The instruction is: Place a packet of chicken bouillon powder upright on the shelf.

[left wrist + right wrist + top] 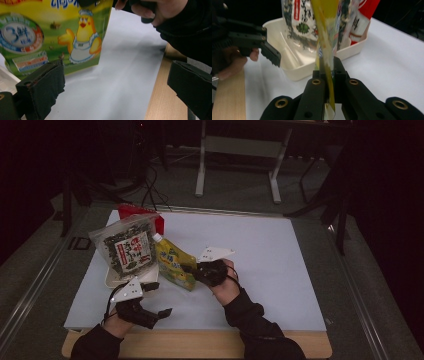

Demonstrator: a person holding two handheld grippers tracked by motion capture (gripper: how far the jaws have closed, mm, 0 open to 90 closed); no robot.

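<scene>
A yellow-green spouted pouch with a cartoon chick on it stands tilted beside the white tray. My right gripper is shut on the pouch's right edge. In the right gripper view the black jaws pinch the thin edge of the pouch, which rises straight up from them. My left gripper hovers low near the table's front, open and holding nothing. In the left gripper view its jaws stand wide apart, with the pouch just beyond them.
The tray holds an upright seaweed bag and a red package behind it. A white mat covers the table, with a wooden strip along the front edge. Dark floor and table legs lie beyond.
</scene>
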